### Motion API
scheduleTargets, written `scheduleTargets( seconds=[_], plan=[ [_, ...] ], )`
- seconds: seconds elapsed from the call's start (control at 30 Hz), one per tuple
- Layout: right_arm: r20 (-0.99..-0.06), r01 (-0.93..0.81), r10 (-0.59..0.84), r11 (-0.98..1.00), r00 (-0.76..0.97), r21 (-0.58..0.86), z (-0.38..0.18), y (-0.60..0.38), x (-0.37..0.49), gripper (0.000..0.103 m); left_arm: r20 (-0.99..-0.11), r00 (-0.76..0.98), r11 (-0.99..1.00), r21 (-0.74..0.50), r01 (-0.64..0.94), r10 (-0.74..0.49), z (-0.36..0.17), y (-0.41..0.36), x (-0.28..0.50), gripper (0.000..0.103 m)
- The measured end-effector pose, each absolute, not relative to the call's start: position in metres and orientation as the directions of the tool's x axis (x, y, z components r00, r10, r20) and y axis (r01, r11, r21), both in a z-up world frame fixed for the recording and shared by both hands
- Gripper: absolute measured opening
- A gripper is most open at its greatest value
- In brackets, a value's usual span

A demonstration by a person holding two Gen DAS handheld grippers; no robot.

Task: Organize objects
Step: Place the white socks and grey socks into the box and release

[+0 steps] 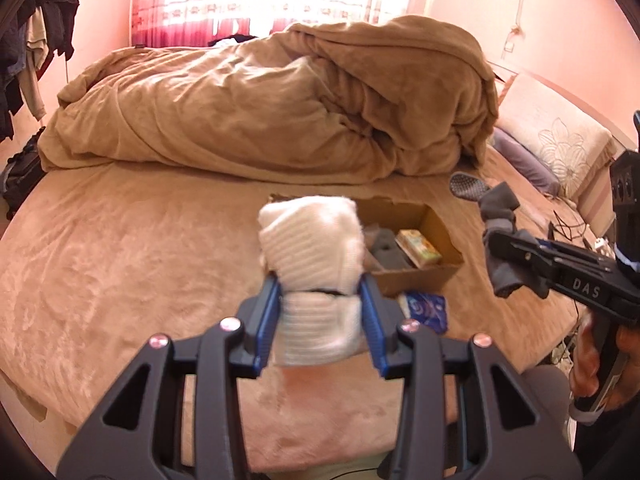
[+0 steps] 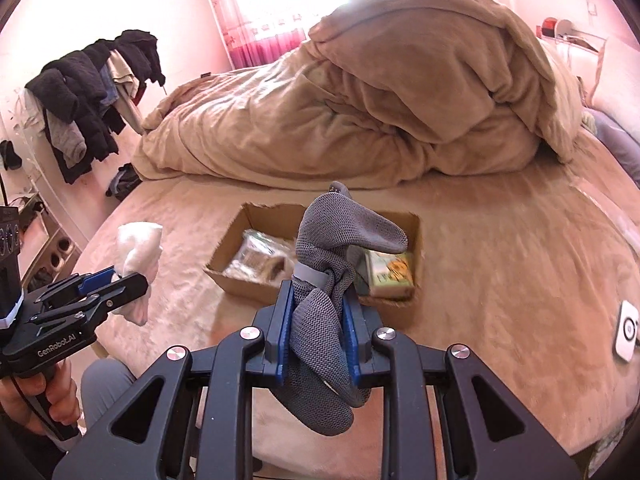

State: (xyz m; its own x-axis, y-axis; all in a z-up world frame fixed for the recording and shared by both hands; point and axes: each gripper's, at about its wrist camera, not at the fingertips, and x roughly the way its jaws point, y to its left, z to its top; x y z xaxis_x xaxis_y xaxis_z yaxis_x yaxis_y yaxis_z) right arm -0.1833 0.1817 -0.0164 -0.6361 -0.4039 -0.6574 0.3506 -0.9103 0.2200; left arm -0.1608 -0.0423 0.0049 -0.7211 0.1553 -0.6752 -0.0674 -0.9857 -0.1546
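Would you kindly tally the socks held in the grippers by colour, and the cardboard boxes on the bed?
White socks: 1, the white sock held in the left gripper.
Grey socks: 1, the grey sock held in the right gripper.
Cardboard boxes: 1, the cardboard box open on the bed, with a few items inside.
Total: 3

Right tool (image 2: 316, 312) grips grey sock (image 2: 324, 320)
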Motion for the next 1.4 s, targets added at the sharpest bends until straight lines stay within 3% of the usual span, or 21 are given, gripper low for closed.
scheduleTargets(
  seconds=[0.77, 0.93, 1.0, 1.1, 1.4],
  plan=[
    [-0.706, 0.418, -0.509, -0.85, -0.493, 0.321, -0.076, 0.088, -0.276, 0.024, -0.699, -0.691, -0.98, -0.187, -0.07, 0.183, -0.037, -0.078, -0.248, 0.04],
    [-0.718, 0.406, -0.511, -0.849, -0.472, 0.337, -0.096, 0.076, -0.293, 0.03, -0.709, -0.677, -0.977, -0.2, -0.075, 0.197, -0.048, -0.077, -0.264, 0.04],
    [-0.726, 0.385, -0.499, -0.858, -0.473, 0.339, -0.101, 0.079, -0.299, 0.041, -0.712, -0.672, -0.975, -0.207, -0.076, 0.203, -0.051, -0.075, -0.269, 0.04],
    [-0.723, 0.356, -0.49, -0.867, -0.487, 0.349, -0.102, 0.091, -0.303, 0.049, -0.717, -0.66, -0.971, -0.223, -0.086, 0.223, -0.056, -0.069, -0.275, 0.04],
    [-0.701, 0.31, -0.439, -0.897, -0.561, 0.313, -0.08, 0.137, -0.289, 0.05, -0.746, -0.612, -0.962, -0.257, -0.097, 0.261, -0.074, -0.043, -0.298, 0.042]
  ],
)
